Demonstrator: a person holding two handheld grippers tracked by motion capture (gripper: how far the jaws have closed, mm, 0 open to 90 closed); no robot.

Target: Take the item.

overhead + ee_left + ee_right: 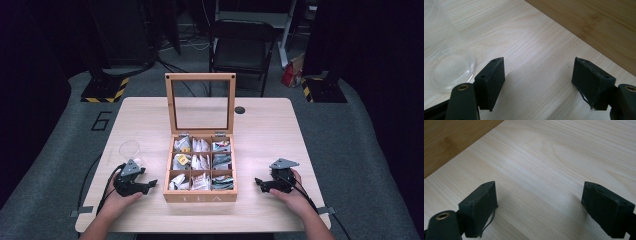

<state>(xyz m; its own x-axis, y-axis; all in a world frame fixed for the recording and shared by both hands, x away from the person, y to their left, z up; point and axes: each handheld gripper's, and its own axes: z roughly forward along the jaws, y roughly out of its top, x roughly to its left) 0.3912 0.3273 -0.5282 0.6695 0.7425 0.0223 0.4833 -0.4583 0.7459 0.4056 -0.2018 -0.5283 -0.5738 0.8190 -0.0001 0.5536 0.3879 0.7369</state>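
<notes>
Tea box (200, 196), wooden, with "TEA" on its front wall, sits at the middle of the pale wood tabletop (260, 135) toward the near edge; its glass-paned lid (200, 103) stands upright at the back. Nine compartments in three rows hold tea packets (201, 161). The tabletop stands on grey floor covering (360, 150) in a dark room, with a black folding chair (242, 46) beyond the far edge and yellow-black striped stand bases (105, 90) to either side.

From the high view, the left tool (148, 185) rests on the tabletop just left of the box, and the right tool (260, 184) rests to its right, each held by a hand (292, 192) and pointing inward at the box. A clear plastic cup (130, 149) stands behind the left tool; a small black disc (240, 110) lies near the far edge.

The left gripper view adds detail: the left tool (537, 72) is released, jaws wide apart over bare wood, with the clear plastic cup (446, 67) at its left and the box's side wall (599, 27) across the upper right. The right gripper view shows the right tool (539, 197) likewise released, jaws wide apart, with the box wall (446, 140) at upper left. Nothing lies between either pair of jaws.
</notes>
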